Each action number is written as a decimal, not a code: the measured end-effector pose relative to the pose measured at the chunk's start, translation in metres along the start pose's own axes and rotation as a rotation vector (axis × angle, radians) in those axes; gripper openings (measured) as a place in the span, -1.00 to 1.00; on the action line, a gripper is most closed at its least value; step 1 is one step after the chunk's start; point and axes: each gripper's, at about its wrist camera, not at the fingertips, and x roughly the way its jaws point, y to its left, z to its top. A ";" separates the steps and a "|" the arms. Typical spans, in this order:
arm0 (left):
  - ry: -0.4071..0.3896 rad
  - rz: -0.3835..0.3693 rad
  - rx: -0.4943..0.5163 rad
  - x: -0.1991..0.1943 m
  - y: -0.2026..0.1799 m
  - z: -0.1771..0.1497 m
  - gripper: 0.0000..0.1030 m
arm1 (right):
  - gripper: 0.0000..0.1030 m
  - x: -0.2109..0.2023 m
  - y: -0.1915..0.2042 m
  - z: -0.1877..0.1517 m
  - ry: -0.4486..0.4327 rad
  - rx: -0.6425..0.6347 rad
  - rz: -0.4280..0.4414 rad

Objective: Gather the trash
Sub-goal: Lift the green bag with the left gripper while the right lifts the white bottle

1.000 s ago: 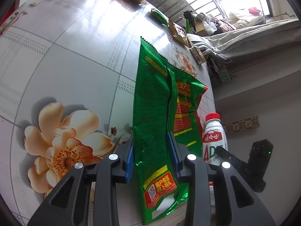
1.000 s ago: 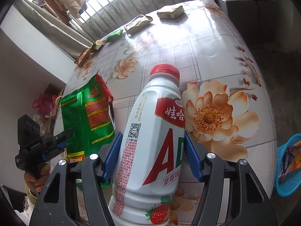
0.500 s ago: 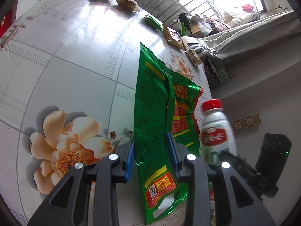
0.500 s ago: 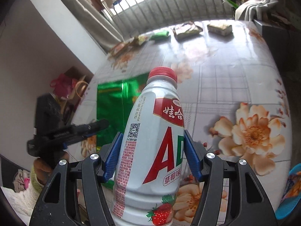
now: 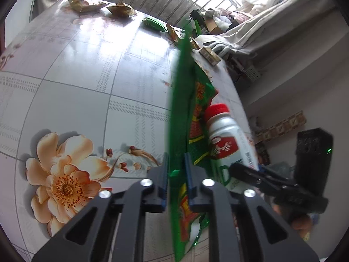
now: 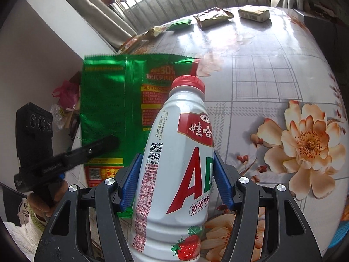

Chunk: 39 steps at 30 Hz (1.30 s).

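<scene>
Your left gripper (image 5: 176, 174) is closing its jaws on the green snack bag (image 5: 181, 118), which stands edge-on between the pads, lifted above the flowered table (image 5: 87, 83). Your right gripper (image 6: 177, 179) grasps the white bottle (image 6: 178, 163), red cap at twelve o'clock, bag at ten o'clock.

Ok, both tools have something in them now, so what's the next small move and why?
Probably lift both clear of the table. The left tool is closing on the green bag, which stands edge-on between its pads, and the right tool already grips the bottle.
</scene>
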 end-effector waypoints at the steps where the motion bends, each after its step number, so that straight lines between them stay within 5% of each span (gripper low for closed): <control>1: 0.001 0.004 0.007 0.001 -0.001 -0.001 -0.83 | 0.14 -0.002 0.000 -0.001 -0.005 0.003 -0.002; 26: -0.008 -0.082 0.011 -0.008 -0.009 0.005 -0.97 | 0.13 -0.036 -0.050 -0.015 -0.086 0.177 -0.017; 39: -0.005 -0.134 0.078 -0.013 -0.044 0.015 -0.97 | 0.13 -0.078 -0.069 -0.033 -0.183 0.255 0.034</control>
